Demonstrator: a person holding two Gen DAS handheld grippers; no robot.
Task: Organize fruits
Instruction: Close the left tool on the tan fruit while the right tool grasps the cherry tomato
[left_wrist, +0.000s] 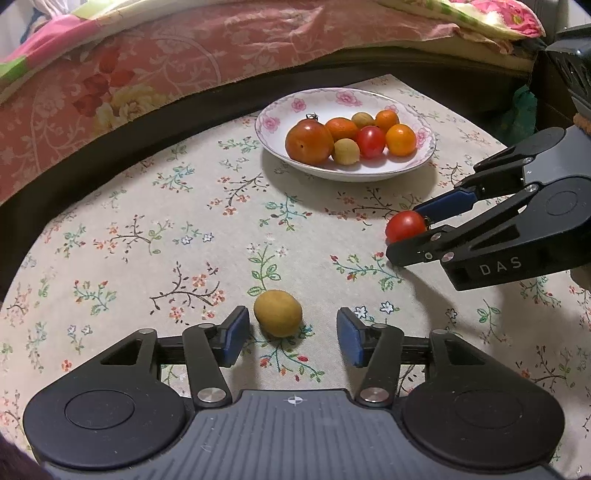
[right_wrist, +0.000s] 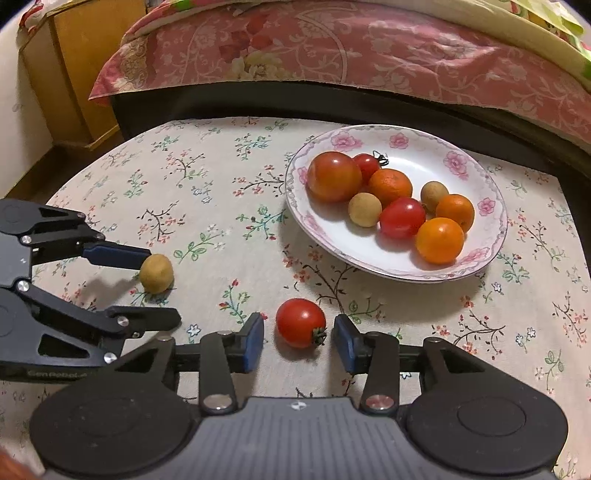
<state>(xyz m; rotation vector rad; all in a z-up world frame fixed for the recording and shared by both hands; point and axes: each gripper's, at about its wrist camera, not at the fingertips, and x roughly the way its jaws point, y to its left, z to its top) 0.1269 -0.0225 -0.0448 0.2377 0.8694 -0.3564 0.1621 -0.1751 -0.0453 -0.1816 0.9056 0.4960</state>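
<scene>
Both jaws spread: left gripper (left_wrist: 291, 334) brackets the firm longan (left_wrist: 277, 313), right gripper (right_wrist: 299, 341) the cherry tomato (right_wrist: 300, 322) (slick, soft; pinch mid-body gently).

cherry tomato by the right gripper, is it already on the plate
No, the cherry tomato lies on the tablecloth between the open right gripper, short of the plate.

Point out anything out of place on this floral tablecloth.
Two fruits lie loose on the cloth, outside the white floral-rimmed plate: a small tan round longan between the open left gripper, and a red cherry tomato between the open right gripper. Nothing looks spilled or damaged.
</scene>
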